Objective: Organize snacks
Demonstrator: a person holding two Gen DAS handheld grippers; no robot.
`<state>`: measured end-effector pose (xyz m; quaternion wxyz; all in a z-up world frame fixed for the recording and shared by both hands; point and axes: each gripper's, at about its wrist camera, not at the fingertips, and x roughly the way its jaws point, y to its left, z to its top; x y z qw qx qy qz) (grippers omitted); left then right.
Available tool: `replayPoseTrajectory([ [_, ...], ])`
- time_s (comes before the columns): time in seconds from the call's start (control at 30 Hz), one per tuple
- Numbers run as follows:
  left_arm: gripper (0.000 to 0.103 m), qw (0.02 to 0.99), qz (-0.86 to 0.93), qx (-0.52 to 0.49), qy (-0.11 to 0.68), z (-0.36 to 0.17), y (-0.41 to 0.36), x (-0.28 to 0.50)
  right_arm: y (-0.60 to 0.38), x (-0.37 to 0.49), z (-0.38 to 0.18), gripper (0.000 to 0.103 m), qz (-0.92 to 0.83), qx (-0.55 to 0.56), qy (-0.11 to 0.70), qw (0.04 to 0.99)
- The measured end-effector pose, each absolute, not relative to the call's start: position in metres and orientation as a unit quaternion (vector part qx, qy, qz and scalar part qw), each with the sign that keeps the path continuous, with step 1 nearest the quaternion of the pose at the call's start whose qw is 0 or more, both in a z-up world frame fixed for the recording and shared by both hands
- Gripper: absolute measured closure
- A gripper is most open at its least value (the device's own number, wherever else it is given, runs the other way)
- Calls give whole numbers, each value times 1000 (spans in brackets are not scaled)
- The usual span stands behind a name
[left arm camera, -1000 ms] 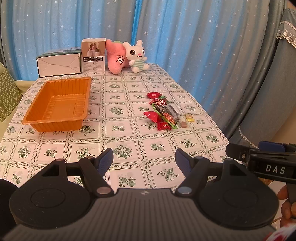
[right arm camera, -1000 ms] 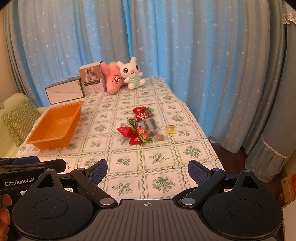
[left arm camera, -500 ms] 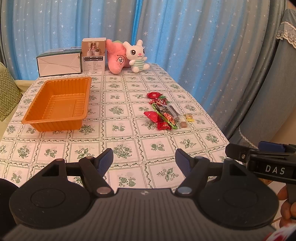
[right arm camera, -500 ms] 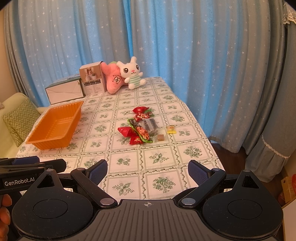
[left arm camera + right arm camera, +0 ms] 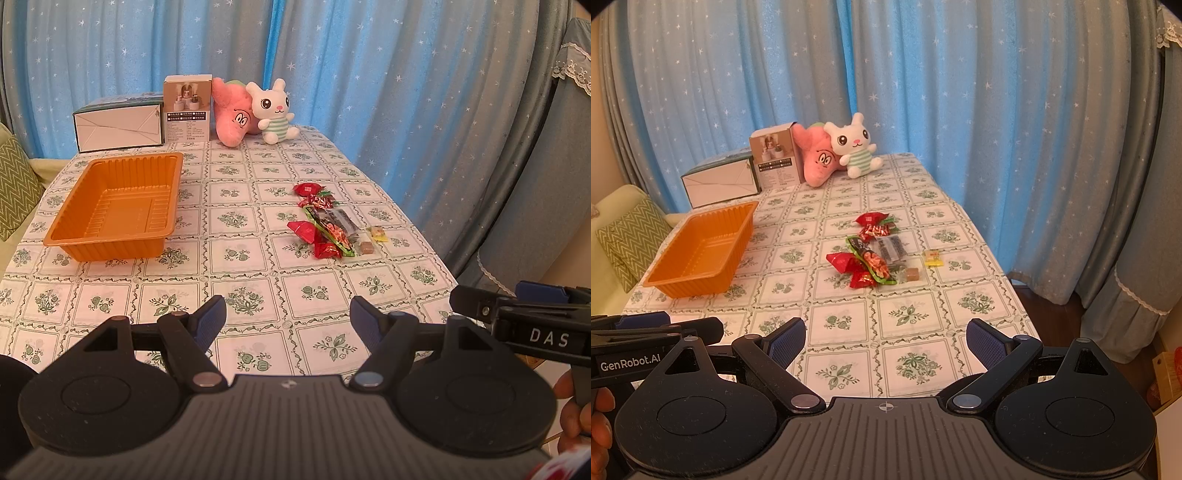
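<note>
A pile of wrapped snacks (image 5: 327,225) lies on the right half of the table; it also shows in the right wrist view (image 5: 873,253). It has red packets, a green packet, a clear dark packet, a brown candy (image 5: 911,274) and a yellow candy (image 5: 933,257). An empty orange tray (image 5: 114,206) sits at the left, also in the right wrist view (image 5: 701,251). My left gripper (image 5: 287,320) is open and empty above the table's near edge. My right gripper (image 5: 885,339) is open and empty there too.
A white box (image 5: 118,127), a small carton (image 5: 187,109), a pink plush (image 5: 232,114) and a white bunny plush (image 5: 273,110) stand at the table's far end. Blue curtains hang behind. A green cushion (image 5: 628,240) lies off the left side.
</note>
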<state>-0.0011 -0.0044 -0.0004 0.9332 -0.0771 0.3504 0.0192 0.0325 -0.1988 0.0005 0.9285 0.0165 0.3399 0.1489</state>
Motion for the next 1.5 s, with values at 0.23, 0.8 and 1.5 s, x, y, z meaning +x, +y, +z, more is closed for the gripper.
replayPoseTrajectory([
  [0.23, 31, 933, 19, -77, 351, 0, -4, -1, -199, 33, 0, 9, 149, 17, 340, 928],
  [0.8, 31, 931, 26, -79, 355, -6, 2, 8, -203, 46, -1, 9, 140, 27, 329, 934],
  [1.5, 45, 919, -52, -45, 388, -56, 15, 165, -224, 157, -35, 25, 147, 24, 322, 935],
])
